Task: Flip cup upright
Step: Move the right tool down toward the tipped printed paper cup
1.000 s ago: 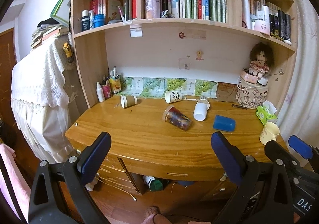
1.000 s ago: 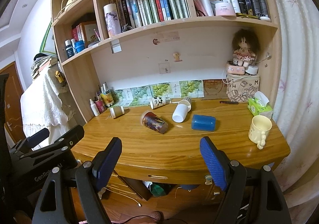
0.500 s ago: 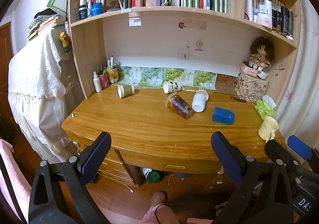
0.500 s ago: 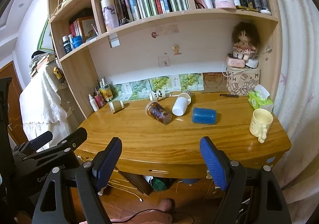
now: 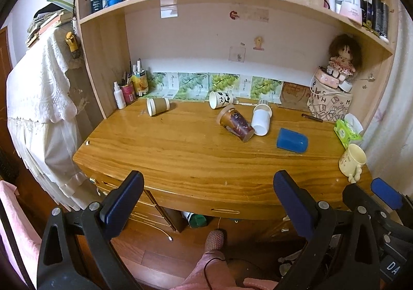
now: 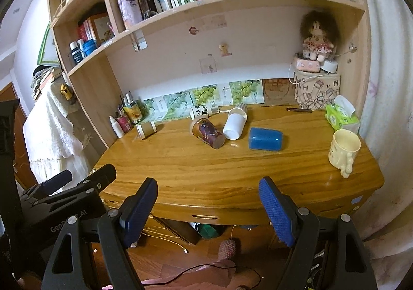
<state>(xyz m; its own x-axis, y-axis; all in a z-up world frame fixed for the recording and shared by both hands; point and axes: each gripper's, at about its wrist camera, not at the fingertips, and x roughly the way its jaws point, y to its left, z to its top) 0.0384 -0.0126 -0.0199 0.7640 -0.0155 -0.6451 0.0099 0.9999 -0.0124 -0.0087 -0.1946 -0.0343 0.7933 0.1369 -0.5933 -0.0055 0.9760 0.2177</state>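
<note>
Several cups lie on their sides on the wooden desk (image 5: 180, 161): a brown paper cup (image 5: 157, 106) at the left, a panda-print cup (image 5: 220, 99) at the back, a dark patterned cup (image 5: 236, 123), a white cup (image 5: 261, 119) and a blue cup (image 5: 292, 140). They also show in the right wrist view: brown cup (image 6: 146, 130), patterned cup (image 6: 207, 132), white cup (image 6: 235, 122), blue cup (image 6: 265, 138). A cream mug (image 6: 343, 150) stands upright at the right. My left gripper (image 5: 206, 199) and right gripper (image 6: 209, 208) are open and empty, short of the desk's front edge.
Bottles and pens (image 5: 129, 88) stand at the desk's back left. A tissue pack (image 5: 347, 131), a printed box (image 5: 329, 106) with a doll (image 5: 342, 57) and a pen (image 5: 312, 118) are at the back right. Shelves of books hang above. A white lace cloth (image 5: 38, 99) hangs at the left.
Both grippers have risen and come a little closer to the desk, so the desk sits lower and larger in view. Both stay open. No cup has moved.
</note>
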